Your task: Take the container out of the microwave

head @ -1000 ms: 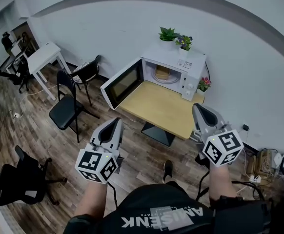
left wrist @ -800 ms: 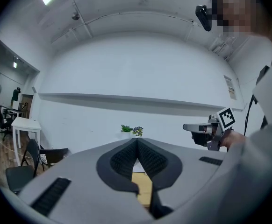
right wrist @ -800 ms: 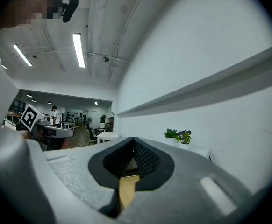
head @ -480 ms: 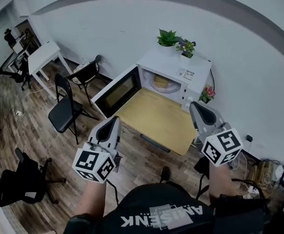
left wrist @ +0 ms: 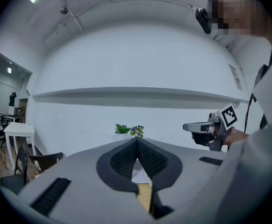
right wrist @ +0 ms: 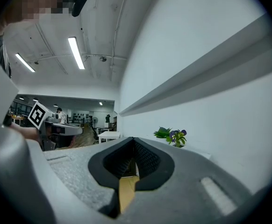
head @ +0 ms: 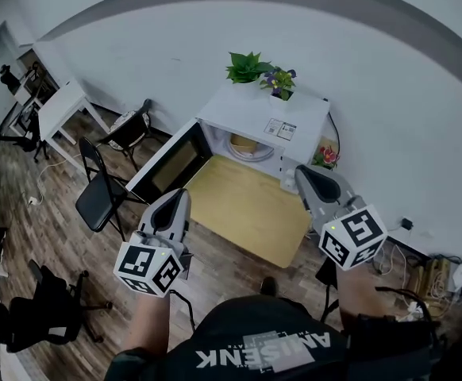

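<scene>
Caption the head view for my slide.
Left gripper and right gripper, both shut, face the open microwave with a container inside.

The grey left gripper [head: 179, 197] and right gripper [head: 302, 173] each bear a white cube [head: 146, 268] with black square markers, just beyond the person's black, white-lettered shirt [head: 263, 348].

White microwave [head: 247, 109], yellow wood table [head: 247, 209], black folding chair [head: 96, 205]

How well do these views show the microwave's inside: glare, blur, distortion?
Head view: fisheye bending, even light, no glare; microwave cavity shaded, container only a small tan patch. Left gripper view: left gripper fills the foreground, mostly hiding it. Right gripper view: right gripper likewise, ceiling lights bright.
</scene>
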